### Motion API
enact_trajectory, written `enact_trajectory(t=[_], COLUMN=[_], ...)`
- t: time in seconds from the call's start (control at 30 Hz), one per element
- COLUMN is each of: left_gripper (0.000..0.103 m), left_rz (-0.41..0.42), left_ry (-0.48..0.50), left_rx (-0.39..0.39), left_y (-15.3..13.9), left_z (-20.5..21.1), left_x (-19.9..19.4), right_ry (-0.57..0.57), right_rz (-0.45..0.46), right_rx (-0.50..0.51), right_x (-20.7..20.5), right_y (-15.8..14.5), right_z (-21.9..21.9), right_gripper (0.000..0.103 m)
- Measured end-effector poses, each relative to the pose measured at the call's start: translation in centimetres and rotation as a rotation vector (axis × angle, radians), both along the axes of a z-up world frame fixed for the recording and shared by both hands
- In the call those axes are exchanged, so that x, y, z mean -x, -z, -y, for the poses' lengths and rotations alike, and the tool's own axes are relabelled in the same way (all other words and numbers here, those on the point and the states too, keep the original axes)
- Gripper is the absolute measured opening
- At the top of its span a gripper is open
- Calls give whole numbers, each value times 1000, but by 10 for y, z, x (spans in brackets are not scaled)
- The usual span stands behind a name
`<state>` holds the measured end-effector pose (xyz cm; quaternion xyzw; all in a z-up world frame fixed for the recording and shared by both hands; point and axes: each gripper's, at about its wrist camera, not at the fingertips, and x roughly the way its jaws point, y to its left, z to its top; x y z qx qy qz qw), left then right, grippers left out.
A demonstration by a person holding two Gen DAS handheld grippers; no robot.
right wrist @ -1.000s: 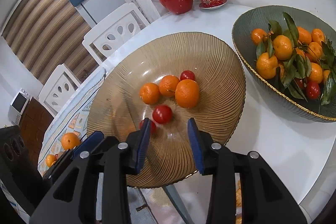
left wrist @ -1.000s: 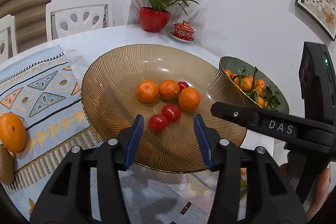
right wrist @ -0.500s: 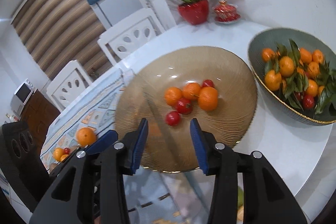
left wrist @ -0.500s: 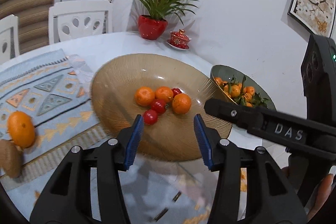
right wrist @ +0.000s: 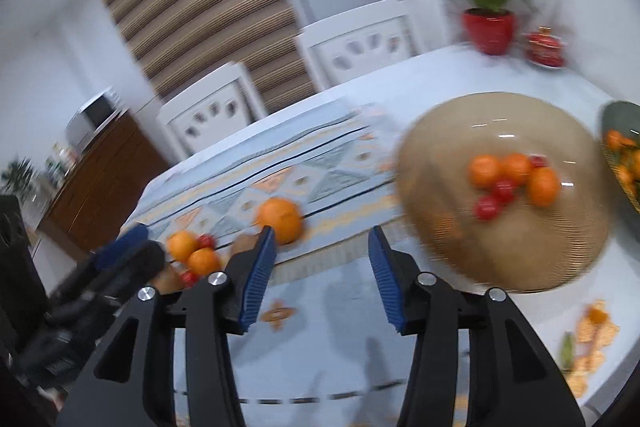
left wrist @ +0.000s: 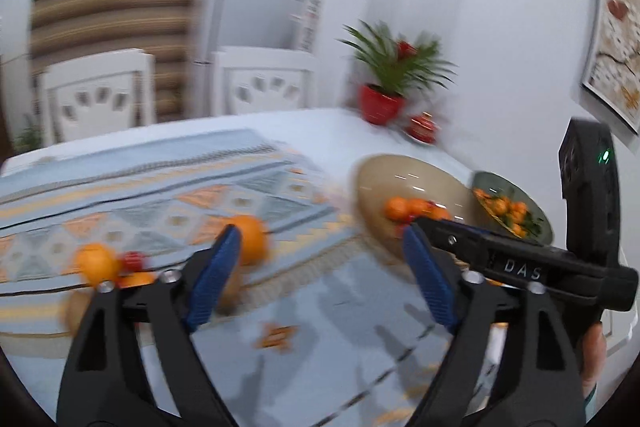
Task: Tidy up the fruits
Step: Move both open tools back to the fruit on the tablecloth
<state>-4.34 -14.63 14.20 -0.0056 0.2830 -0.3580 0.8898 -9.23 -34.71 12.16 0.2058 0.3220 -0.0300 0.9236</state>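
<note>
Both views are motion-blurred. A ribbed amber bowl holds three oranges and some small red fruits; the bowl shows at the right in the left wrist view. On the patterned runner lies a large orange, with smaller oranges and red fruits further left. My left gripper is open and empty, its left finger in front of the large orange. My right gripper is open and empty above the cloth, near the same orange.
A green bowl of leafy mandarins sits beyond the amber bowl. A red potted plant and red lidded cup stand at the table's far side. Two white chairs stand behind. Peel scraps lie near the front right.
Both grippers have pulled back and swung left, from over the amber bowl to over the runner. The bowl now lies to the right; the loose oranges on the cloth have come into view.
</note>
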Motion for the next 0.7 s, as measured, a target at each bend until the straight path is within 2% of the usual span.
enact_trajectory(t=[0.17, 0.33, 0.53, 0.7], left_gripper=[94, 96, 95, 95], left_rz=[17, -40, -151, -232], left_ry=[-154, -281, -322, -295], left_rx=[-26, -14, 46, 65], left_y=[-3, 15, 47, 77], left_z=[-83, -150, -186, -178], left_x=[-14, -39, -68, -88], right_ry=[-96, -143, -132, -106], right_rz=[-35, -89, -134, -138], right_rx=[24, 18, 20, 30], right_x=[-31, -64, -88, -100], right_y=[10, 33, 56, 72], right_z=[-51, -87, -103, -106], right_gripper=[51, 52, 54, 58])
